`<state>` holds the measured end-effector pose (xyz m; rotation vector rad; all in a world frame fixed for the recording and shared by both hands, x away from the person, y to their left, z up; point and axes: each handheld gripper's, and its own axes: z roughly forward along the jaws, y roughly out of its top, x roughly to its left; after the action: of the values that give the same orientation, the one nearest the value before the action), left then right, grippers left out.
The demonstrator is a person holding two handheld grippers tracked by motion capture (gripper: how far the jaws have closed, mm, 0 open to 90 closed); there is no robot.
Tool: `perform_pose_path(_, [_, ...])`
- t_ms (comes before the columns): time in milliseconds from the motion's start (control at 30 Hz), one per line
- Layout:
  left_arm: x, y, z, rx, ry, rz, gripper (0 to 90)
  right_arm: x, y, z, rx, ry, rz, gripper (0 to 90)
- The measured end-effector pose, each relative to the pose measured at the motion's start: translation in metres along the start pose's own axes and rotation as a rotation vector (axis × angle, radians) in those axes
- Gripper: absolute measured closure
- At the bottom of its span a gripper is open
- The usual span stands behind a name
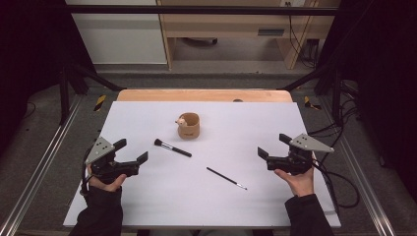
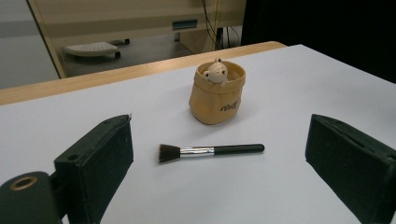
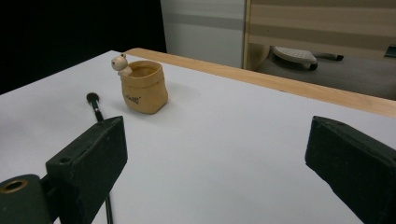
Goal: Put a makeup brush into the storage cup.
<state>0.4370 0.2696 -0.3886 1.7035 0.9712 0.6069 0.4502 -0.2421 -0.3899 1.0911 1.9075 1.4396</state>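
Brush point(image 1: 172, 147) lay flat on the sheet point(image 1: 147, 206) just before the pot point(image 1: 189, 126), between the left gripper point(image 1: 134, 150) and right gripper point(image 1: 269, 144), both gaping and empty; a steep pinch on its thin handle would likely roll it away.

A white table point(image 1: 147, 206) with a wooden far edge is carrying three things: a tan pot point(image 1: 189, 126) is standing mid-table, a thick makeup brush point(image 1: 172, 148) is lying just before it, and a thin brush point(image 1: 226, 178) is lying nearer.
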Motion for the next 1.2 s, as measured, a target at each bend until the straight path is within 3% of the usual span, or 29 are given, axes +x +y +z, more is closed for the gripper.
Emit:
perform_pose_path(533, [0.004,-0.005,0.000,0.029,0.013,0.003,6.8,0.003,0.003,-0.001,0.015,-0.007,-0.021,7.2])
perform_pose_path(867, [0.005,-0.008,0.001,0.042,0.021,0.002,7.0,0.023,0.017,0.010,0.067,0.016,-0.090,10.2])
perform_pose_path(1200, [0.005,-0.013,0.005,0.065,0.021,0.009,6.9,0.035,0.024,0.024,0.129,0.031,-0.117,11.1])
